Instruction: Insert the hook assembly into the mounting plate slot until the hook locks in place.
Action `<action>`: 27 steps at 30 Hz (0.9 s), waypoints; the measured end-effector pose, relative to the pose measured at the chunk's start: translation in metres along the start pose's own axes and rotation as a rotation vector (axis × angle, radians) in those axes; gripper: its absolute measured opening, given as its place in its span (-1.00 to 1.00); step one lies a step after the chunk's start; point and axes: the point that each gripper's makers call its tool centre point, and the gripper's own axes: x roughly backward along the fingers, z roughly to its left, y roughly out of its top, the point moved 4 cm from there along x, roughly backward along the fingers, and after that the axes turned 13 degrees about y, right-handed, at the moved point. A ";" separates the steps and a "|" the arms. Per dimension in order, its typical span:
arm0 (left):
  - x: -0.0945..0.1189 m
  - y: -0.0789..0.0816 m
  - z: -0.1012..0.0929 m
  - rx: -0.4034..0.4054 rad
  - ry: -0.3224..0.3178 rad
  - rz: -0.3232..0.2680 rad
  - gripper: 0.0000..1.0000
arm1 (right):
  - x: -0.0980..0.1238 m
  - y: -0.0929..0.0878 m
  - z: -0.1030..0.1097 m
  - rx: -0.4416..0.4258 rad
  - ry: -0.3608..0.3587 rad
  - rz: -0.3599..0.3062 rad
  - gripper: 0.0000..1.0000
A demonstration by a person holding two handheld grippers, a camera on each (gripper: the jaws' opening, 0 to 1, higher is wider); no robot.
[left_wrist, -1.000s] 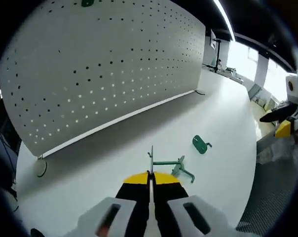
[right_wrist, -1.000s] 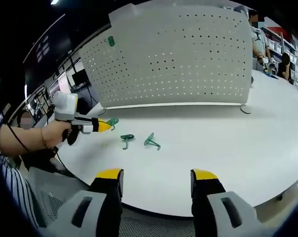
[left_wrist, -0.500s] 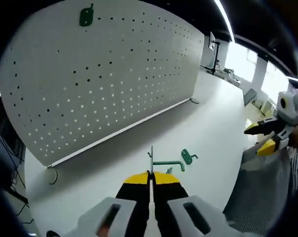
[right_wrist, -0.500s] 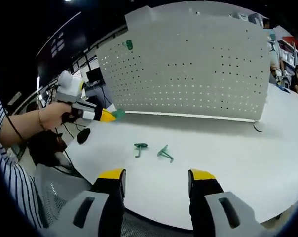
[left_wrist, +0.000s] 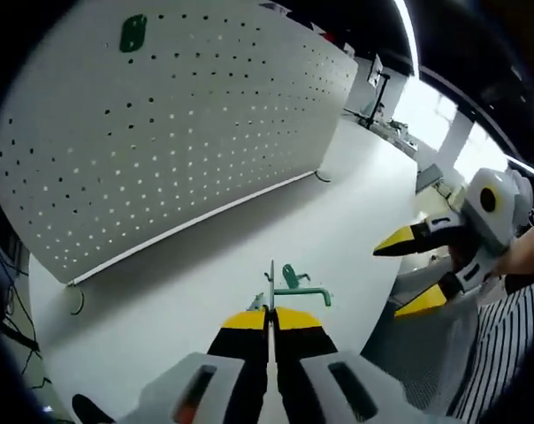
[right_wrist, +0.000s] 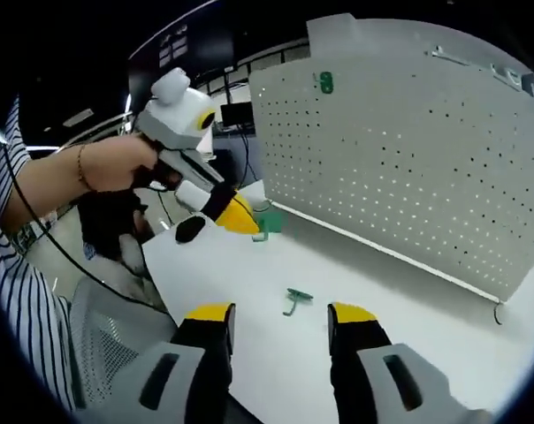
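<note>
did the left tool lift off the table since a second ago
Yes. In the right gripper view the left tool, shut on a green hook, has risen from low over the table to level with the pegboard's lower rows.

White table [right_wrist: 408, 300], green hook [right_wrist: 293, 299] lying on it, pegboard [right_wrist: 408, 168] standing at its back

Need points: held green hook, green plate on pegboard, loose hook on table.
held green hook [left_wrist: 295, 292]: left gripper view, on its horizontal bar.
green plate on pegboard [left_wrist: 133, 33]: left gripper view, middle of the plate face.
loose hook on table [right_wrist: 295, 299]: right gripper view, on its flat head.
</note>
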 end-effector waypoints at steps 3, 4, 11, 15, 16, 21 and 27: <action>0.002 0.000 -0.011 0.003 -0.038 0.028 -0.98 | -0.008 0.010 0.003 0.037 0.026 0.005 -0.29; 0.002 0.000 -0.016 0.004 -0.056 0.042 -0.98 | -0.010 0.012 0.004 0.050 0.034 0.007 -0.30; 0.004 0.000 -0.028 -0.030 -0.088 0.094 -0.98 | -0.021 0.022 0.015 0.216 0.069 0.055 -0.48; 0.005 -0.002 -0.033 -0.006 -0.126 0.127 -0.98 | -0.024 0.017 0.016 0.307 0.068 0.114 -0.53; 0.005 -0.003 -0.033 -0.006 -0.134 0.142 -0.98 | -0.024 0.017 0.016 0.321 0.065 0.114 -0.54; 0.003 -0.006 -0.033 0.049 -0.156 0.187 -0.98 | -0.026 0.014 0.016 0.297 0.080 0.109 -0.70; 0.001 -0.010 -0.036 0.059 -0.180 0.238 -0.98 | -0.027 0.011 0.015 0.328 0.076 0.123 -0.80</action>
